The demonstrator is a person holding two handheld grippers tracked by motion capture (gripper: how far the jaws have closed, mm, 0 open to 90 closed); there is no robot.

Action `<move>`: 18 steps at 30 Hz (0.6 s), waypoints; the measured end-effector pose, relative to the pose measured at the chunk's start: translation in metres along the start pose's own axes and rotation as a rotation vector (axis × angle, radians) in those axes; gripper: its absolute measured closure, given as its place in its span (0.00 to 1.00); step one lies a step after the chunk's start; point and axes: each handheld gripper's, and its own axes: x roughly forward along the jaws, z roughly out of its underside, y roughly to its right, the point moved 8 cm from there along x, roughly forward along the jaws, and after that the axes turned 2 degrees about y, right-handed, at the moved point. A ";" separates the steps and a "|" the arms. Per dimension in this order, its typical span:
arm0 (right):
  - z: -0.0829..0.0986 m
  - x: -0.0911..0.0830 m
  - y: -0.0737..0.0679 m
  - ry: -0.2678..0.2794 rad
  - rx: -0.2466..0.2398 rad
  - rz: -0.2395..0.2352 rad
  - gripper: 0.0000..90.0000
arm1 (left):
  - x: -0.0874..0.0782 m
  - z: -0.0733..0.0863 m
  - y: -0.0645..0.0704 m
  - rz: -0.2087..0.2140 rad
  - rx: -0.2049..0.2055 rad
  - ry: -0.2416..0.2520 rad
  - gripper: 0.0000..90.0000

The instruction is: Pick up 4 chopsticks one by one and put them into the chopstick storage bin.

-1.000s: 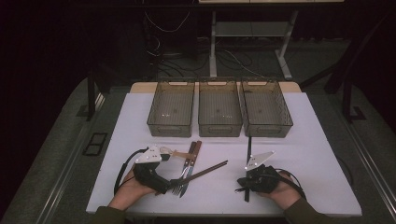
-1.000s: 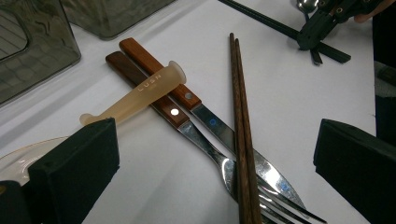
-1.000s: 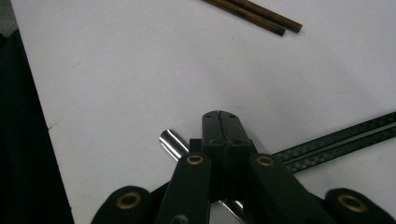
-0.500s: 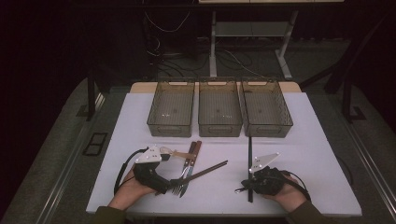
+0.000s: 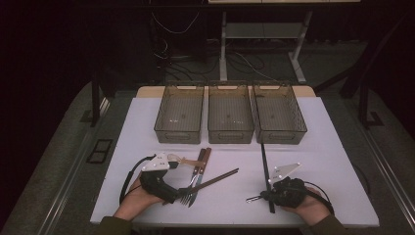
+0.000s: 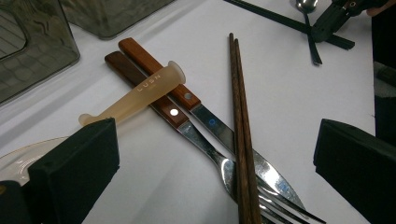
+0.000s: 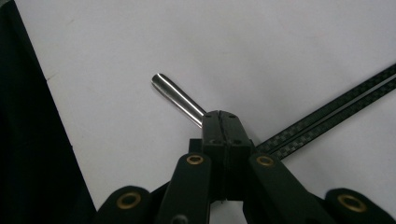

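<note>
The steel spoon [image 7: 180,100] is the thing in hand: the right gripper [image 5: 266,196] is clenched on its handle, jaws pressed flat together in the right gripper view, with the smooth, rounded, polished shaft sticking out toward about ten o'clock there. In the high view it sits low on the white table [image 5: 337,161], near the front edge at about five o'clock from the table's middle, its long axis running roughly three to nine o'clock. It crosses the black carbon-weave chopsticks [image 5: 265,169], which run twelve to six.

The three smoky plastic bins [image 5: 279,112] lie at twelve o'clock from this gripper, the right bin nearest.

The left gripper [image 5: 183,192] is released, jaws wide apart over the wood-handled fork [image 6: 187,130], knife [image 6: 205,119], brown wooden chopsticks [image 6: 240,121] and a frosted silicone spoon handle [image 6: 140,93].
</note>
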 end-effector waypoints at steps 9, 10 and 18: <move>0.008 -0.006 0.005 -0.006 0.010 0.019 1.00 | 0.000 0.000 0.000 0.000 0.002 -0.001 0.00; 0.009 -0.007 0.006 -0.008 0.009 0.022 1.00 | 0.000 0.000 0.000 0.000 0.001 -0.001 0.00; 0.019 -0.015 0.013 -0.013 0.039 0.046 1.00 | 0.000 0.000 0.000 -0.002 0.002 -0.002 0.00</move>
